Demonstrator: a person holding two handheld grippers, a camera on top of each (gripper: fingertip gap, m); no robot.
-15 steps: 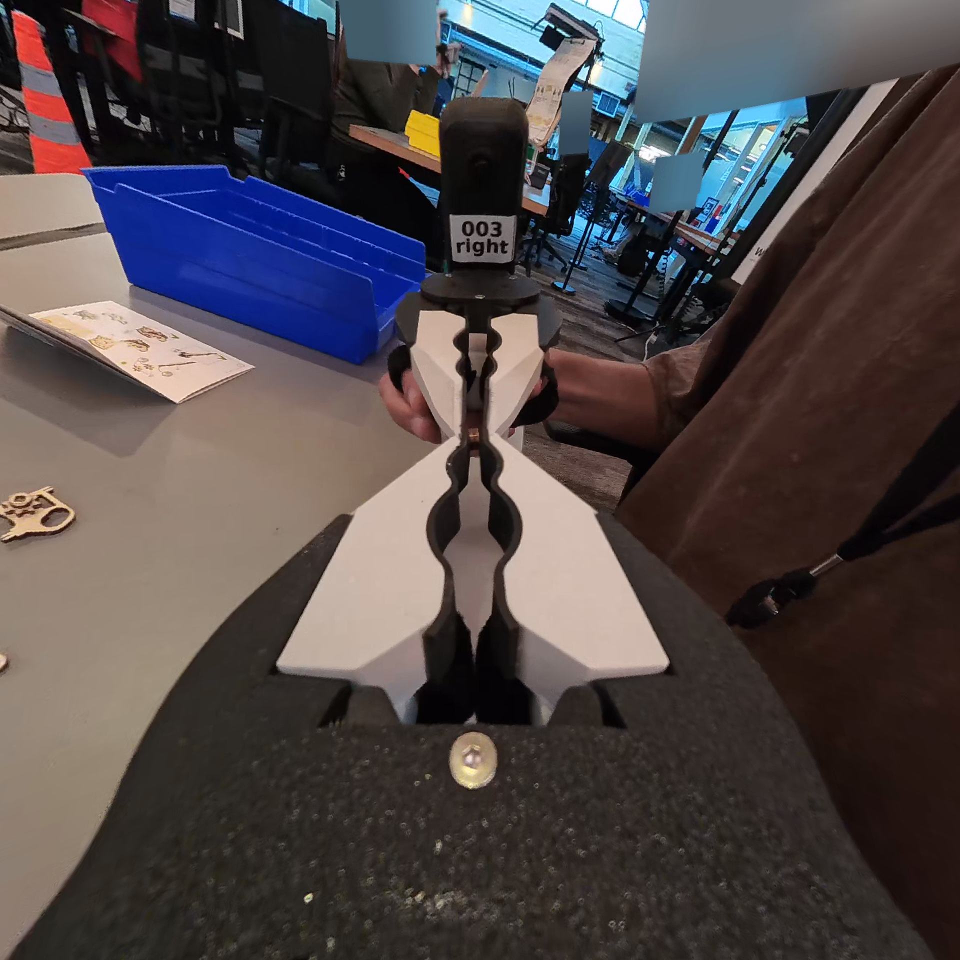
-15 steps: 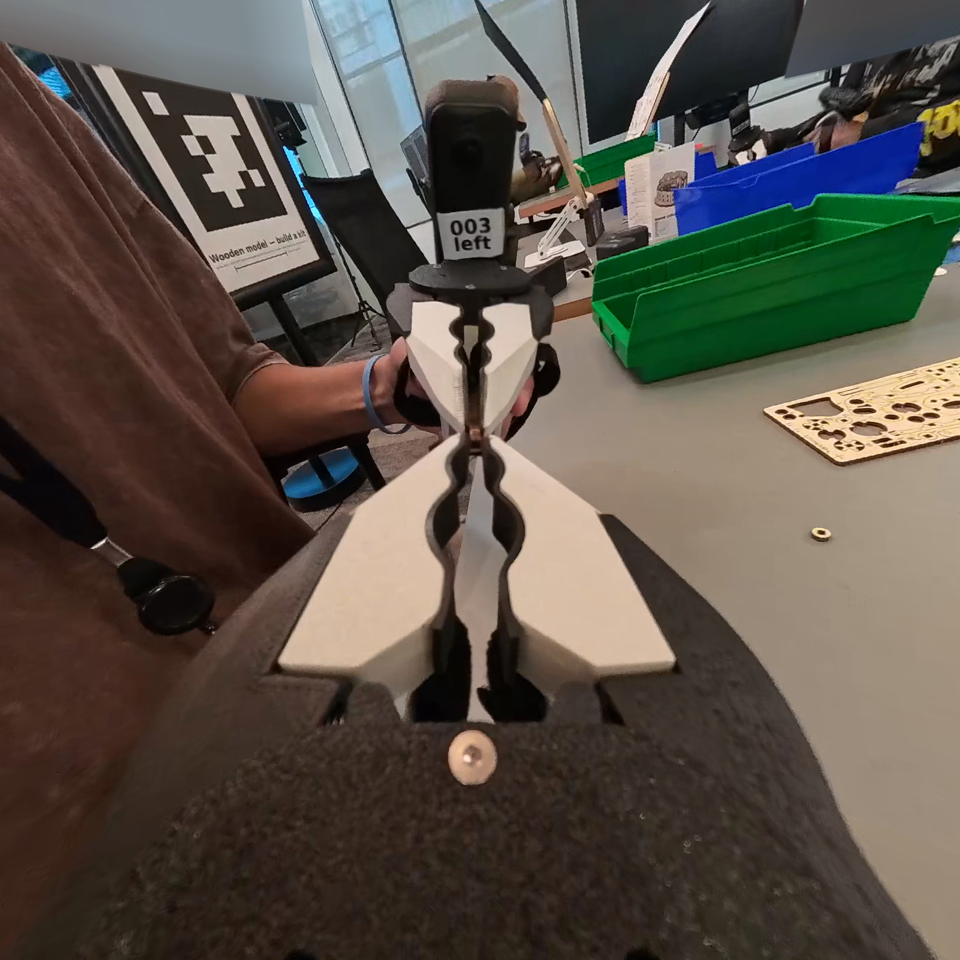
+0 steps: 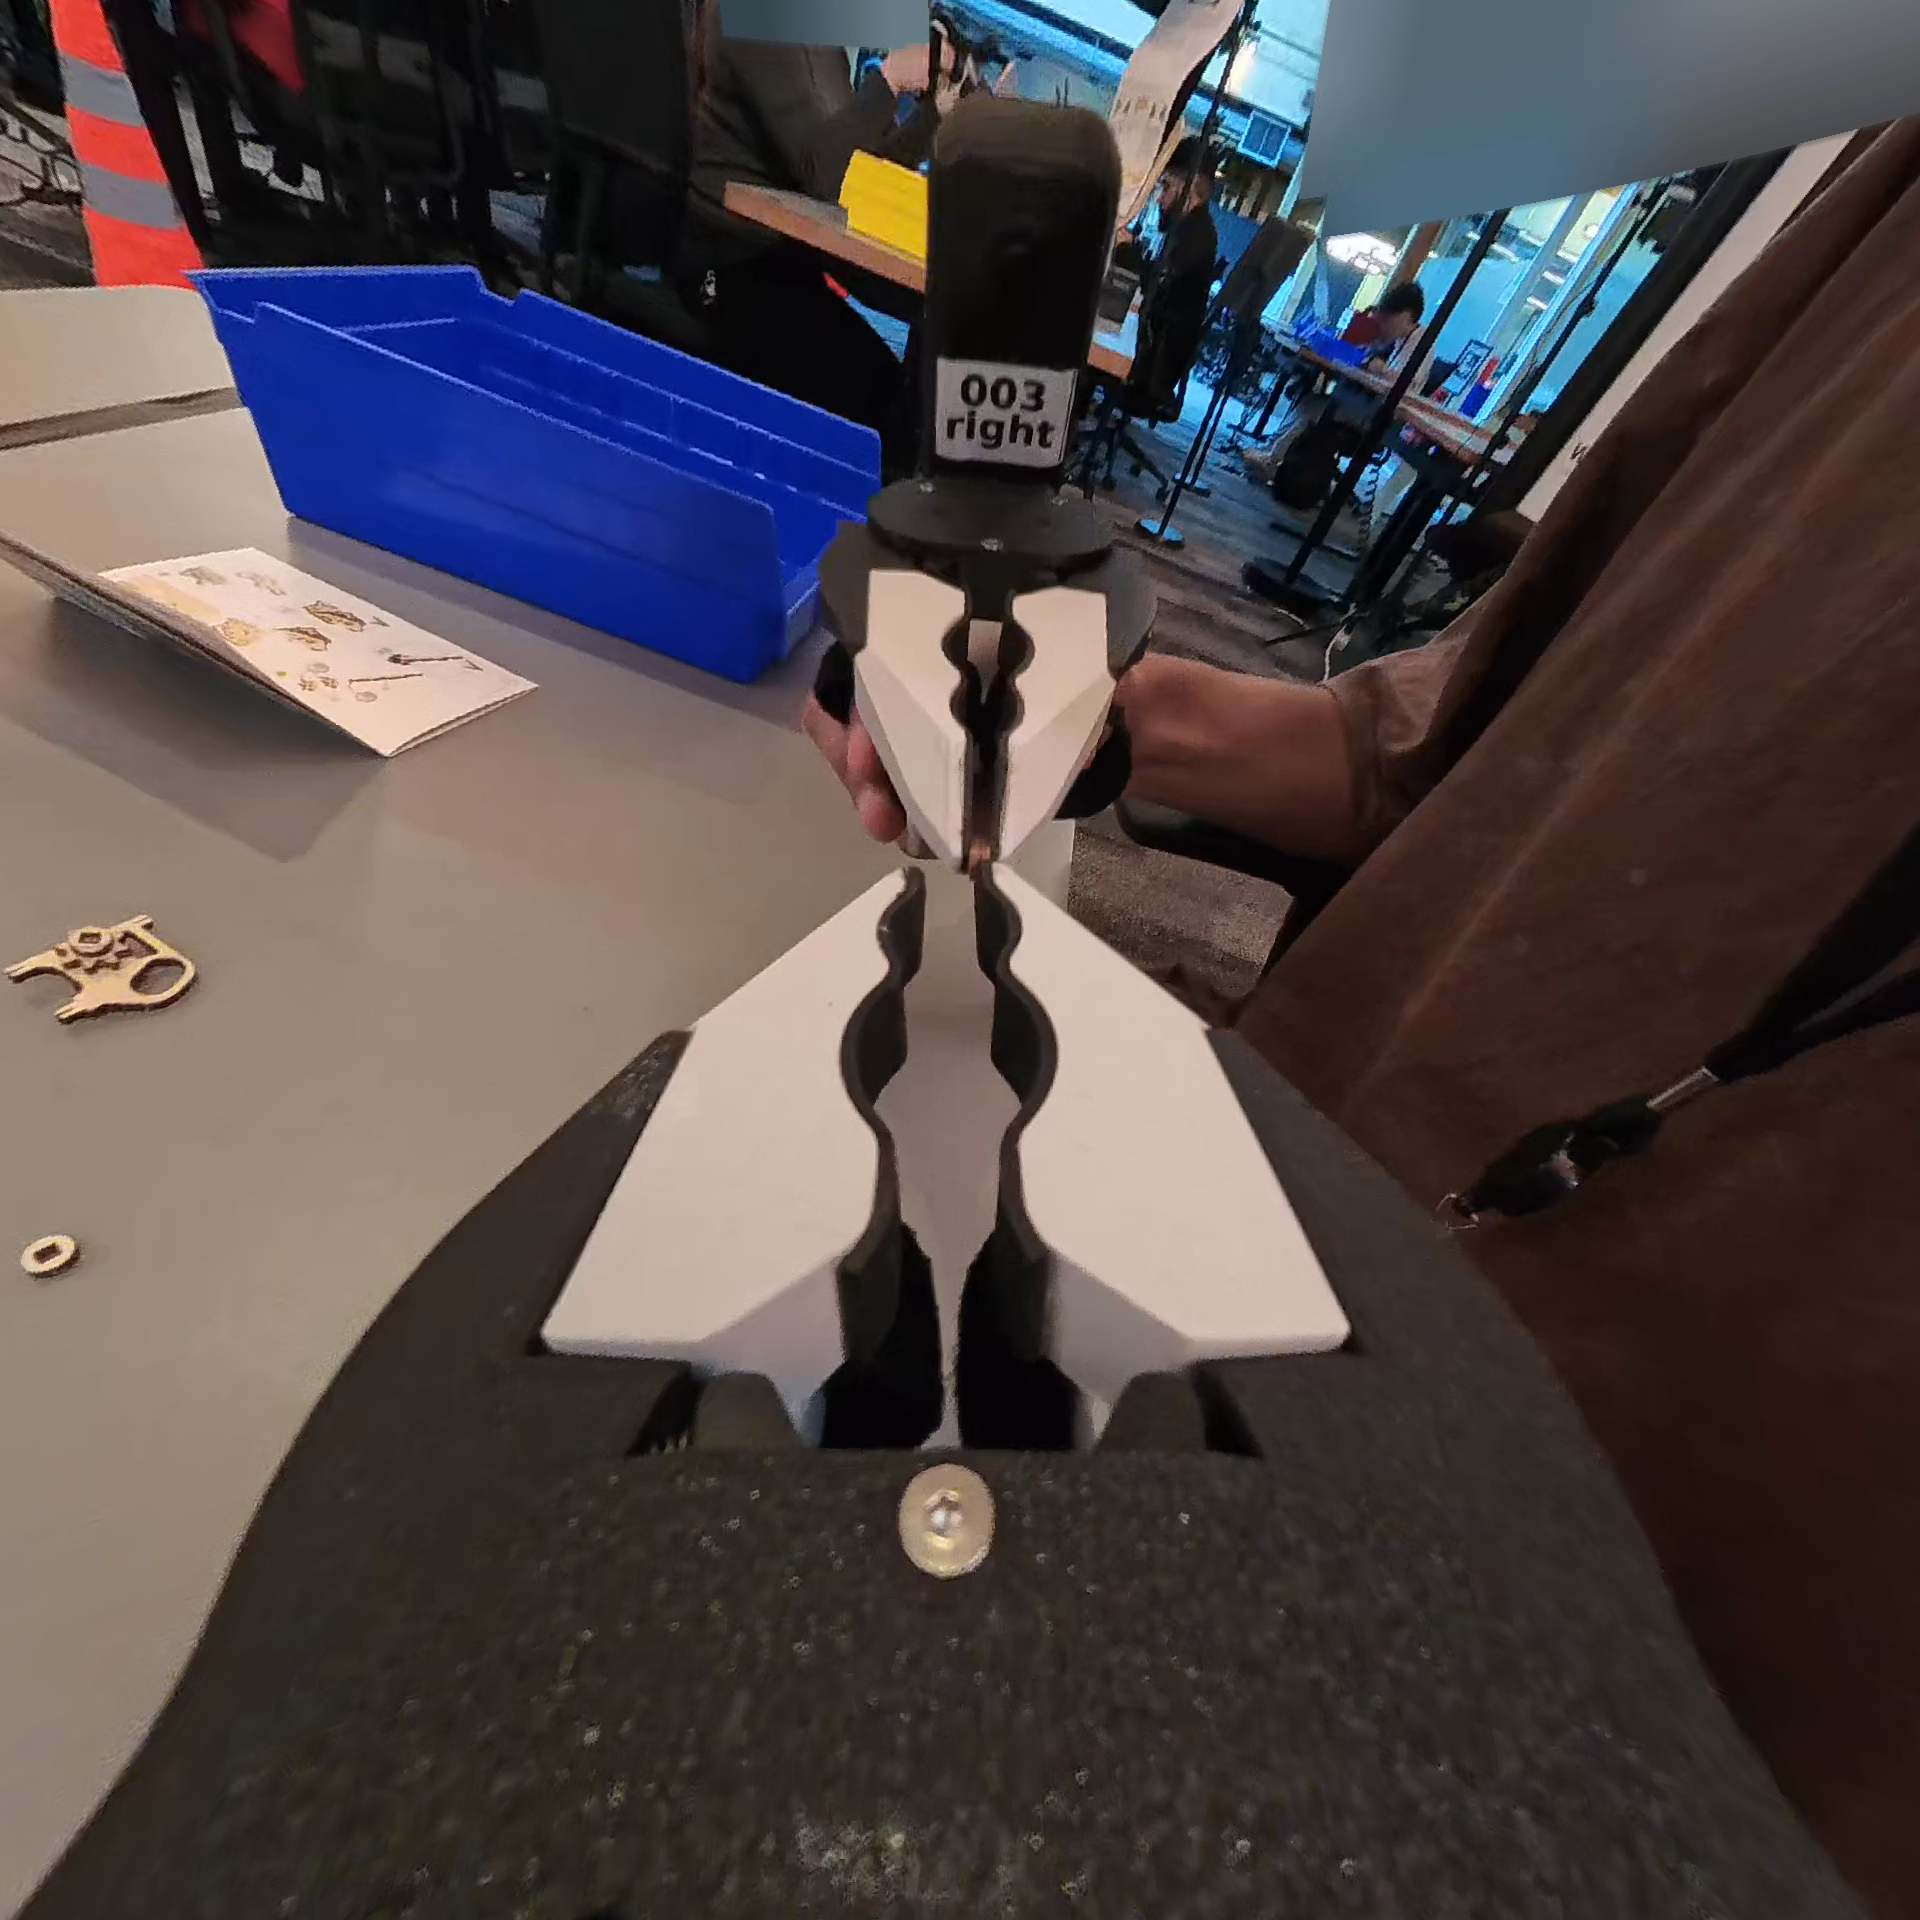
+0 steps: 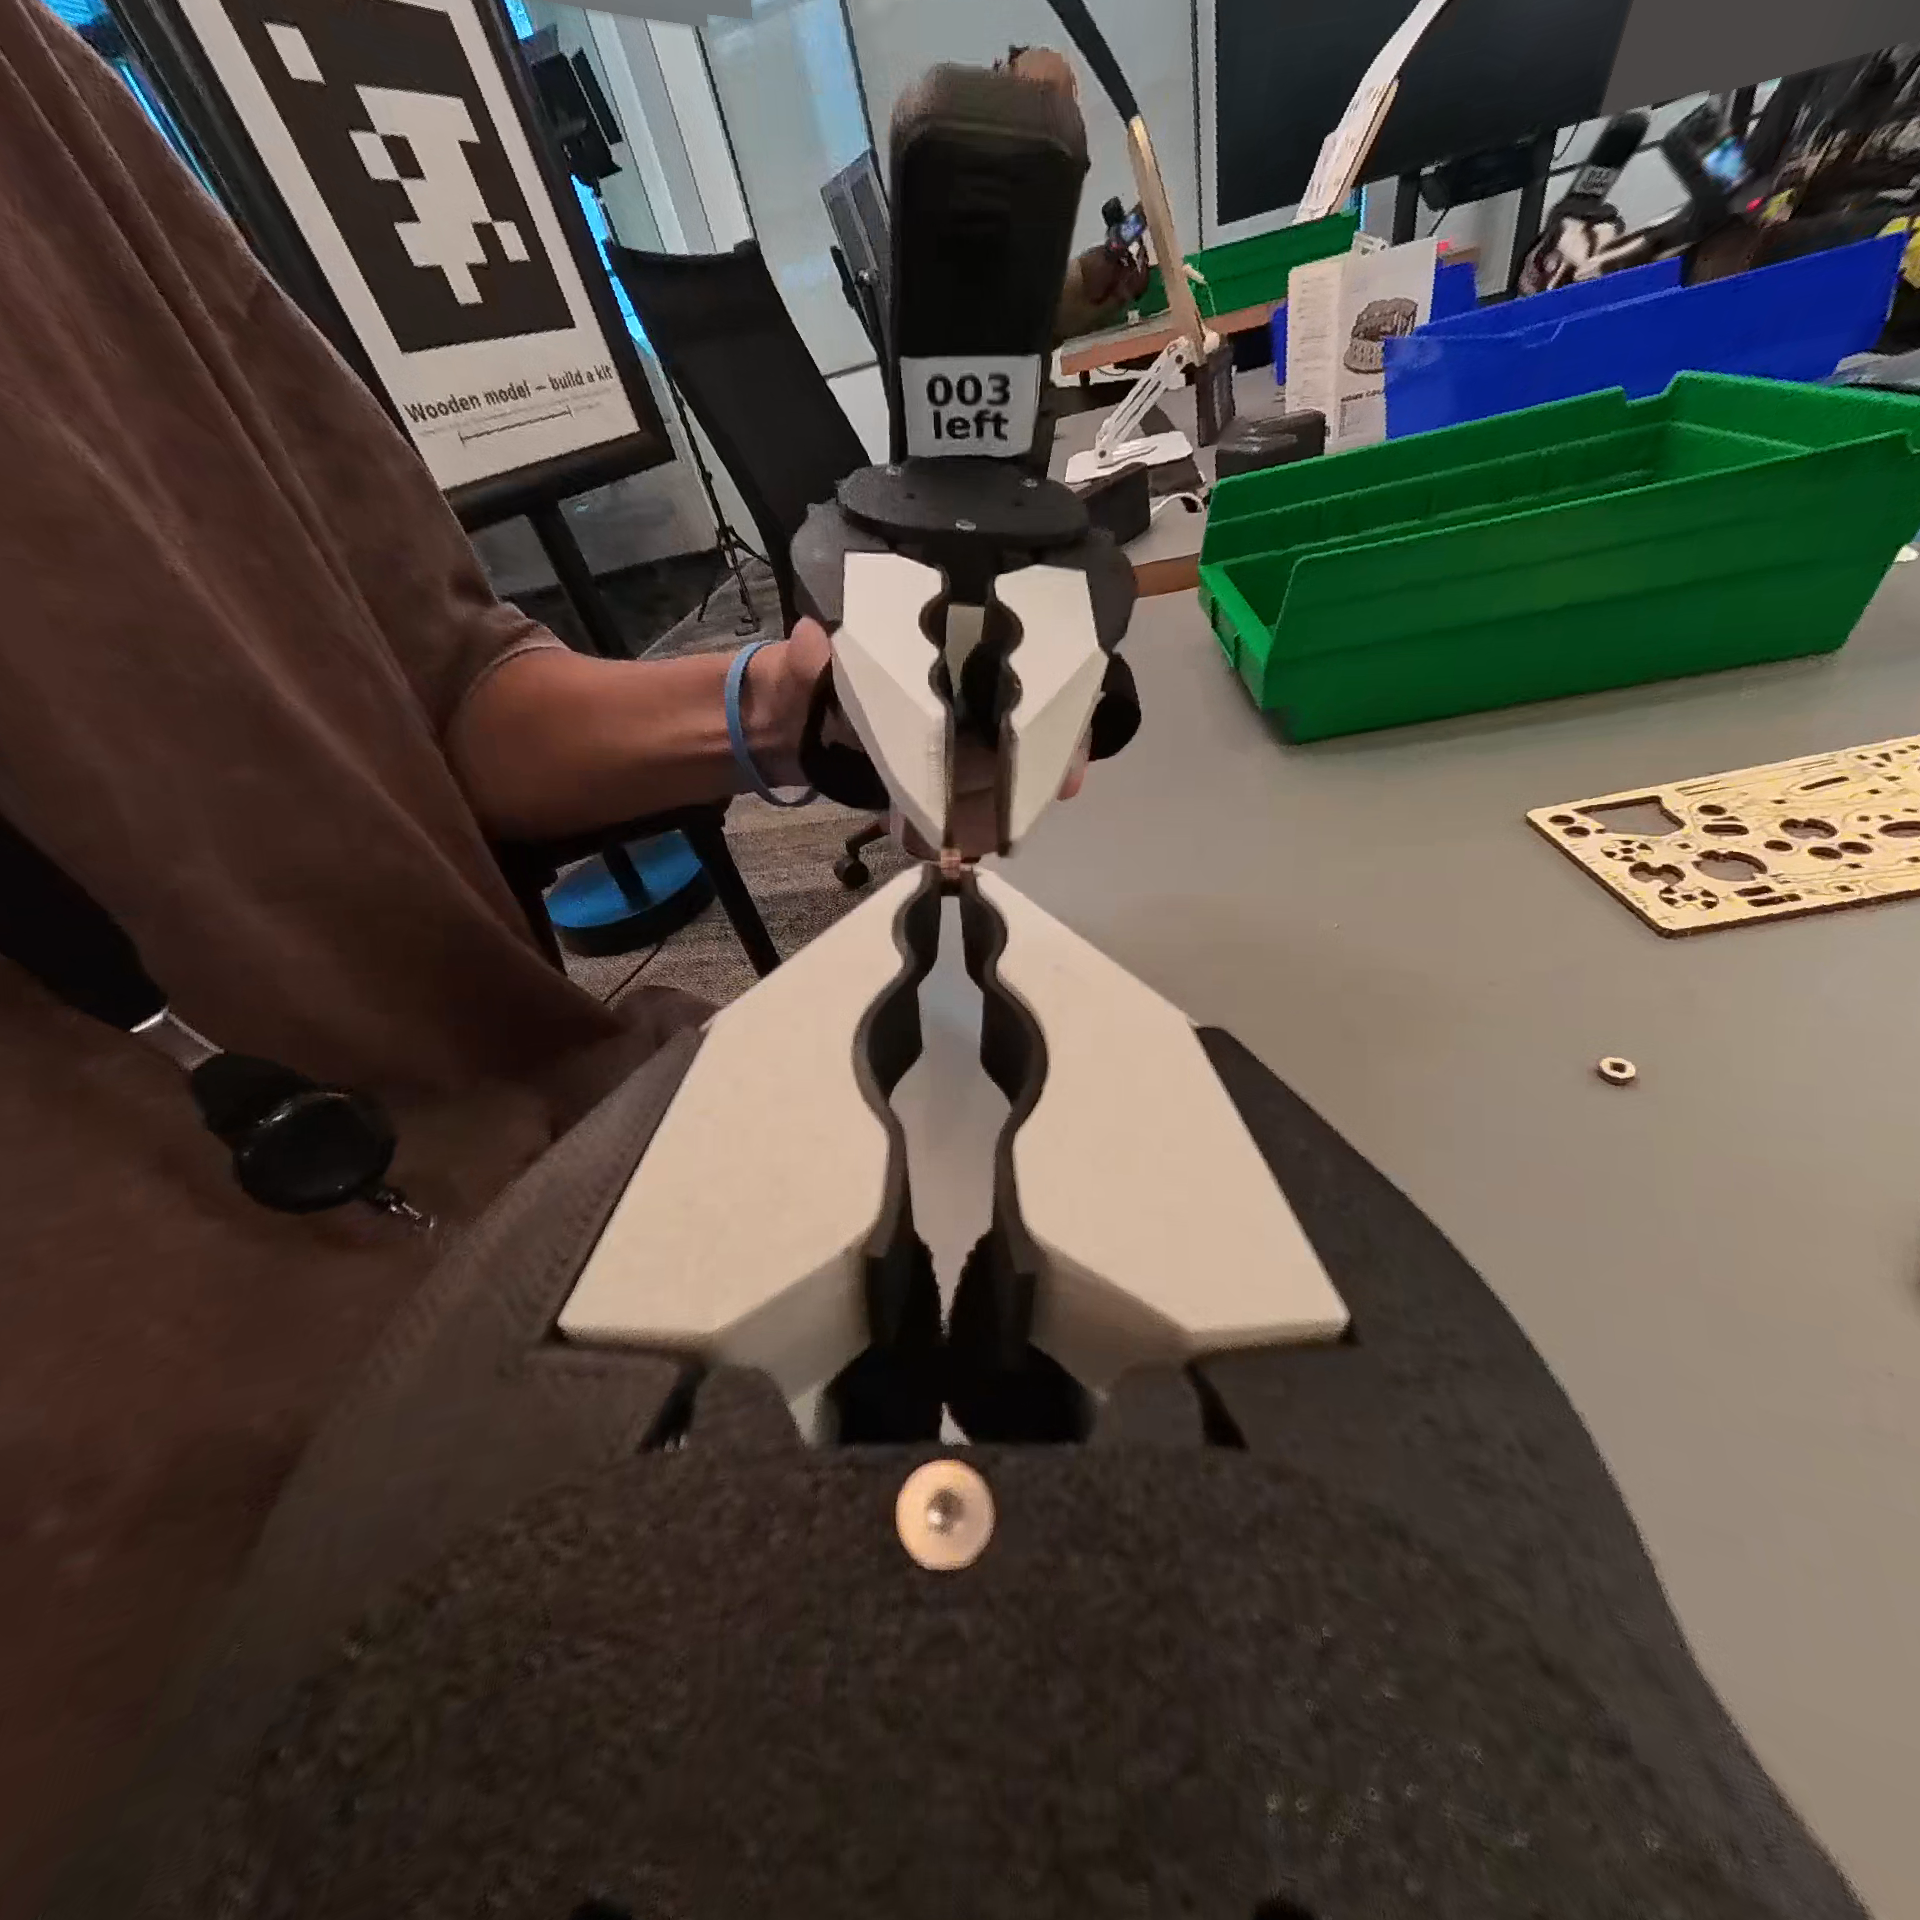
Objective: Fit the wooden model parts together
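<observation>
Two grippers are nose to nose over the tabletop's [image 3: 416,935] edge on the person's side, and there's a shift from half a second back. The left gripper [image 3: 945,883] has let its jaws drift a crack apart, a wider slit than before, and nothing shows between them. The right gripper [image 4: 948,878] is pinched down on a small wooden part [image 4: 954,860], a tan speck right where the four tips meet. That reads to me like a handover or a press-fit just finishing, with the right side now carrying the piece. It is too small to tell whether anything is actually seated.

Around them: a blue bin [image 3: 520,468] toward the far edge, and a folded leaflet [image 3: 312,644] just in front of it. A cut-out wooden piece [image 3: 104,966] and a small wooden ring [image 3: 49,1255] lie out toward the left edge. On the other side sit a green bin [image 4: 1558,582] and a punched wooden sheet [image 4: 1745,831]. All are well apart from the tips, so nothing blocks them. The real trouble is a drop: the part hangs right at the edge, close to the brown shirt [image 4: 260,623].
</observation>
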